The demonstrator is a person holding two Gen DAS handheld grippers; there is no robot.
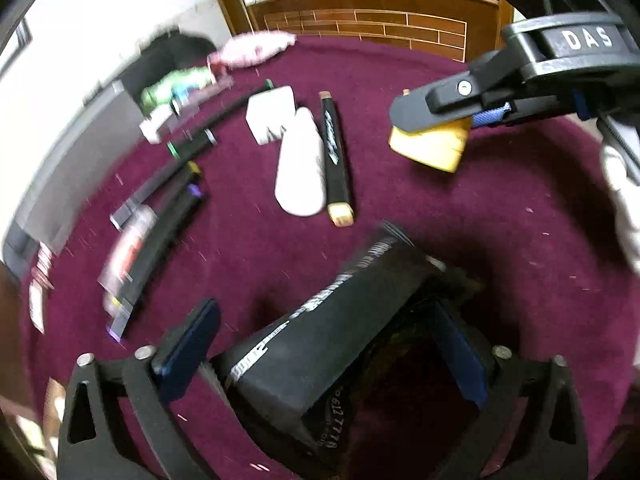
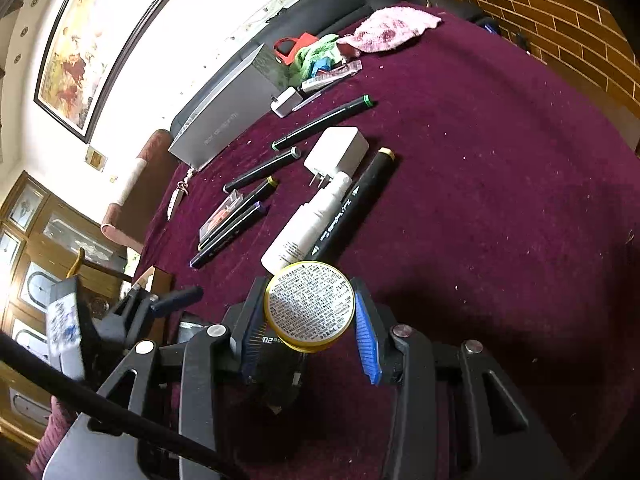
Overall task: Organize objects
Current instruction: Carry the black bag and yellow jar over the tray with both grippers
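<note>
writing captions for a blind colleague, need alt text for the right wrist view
The right gripper holds a round gold-rimmed tin with printed text above a maroon tablecloth. Beyond it lie a white bottle, a black marker, a white charger and several pens.

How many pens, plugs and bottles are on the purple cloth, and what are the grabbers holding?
Thin black pens: 4
Thick black marker: 1
White plug chargers: 2
White plastic bottle: 1
Round gold tin, in right gripper: 1
Black box, in left gripper: 1
Total: 10
</note>
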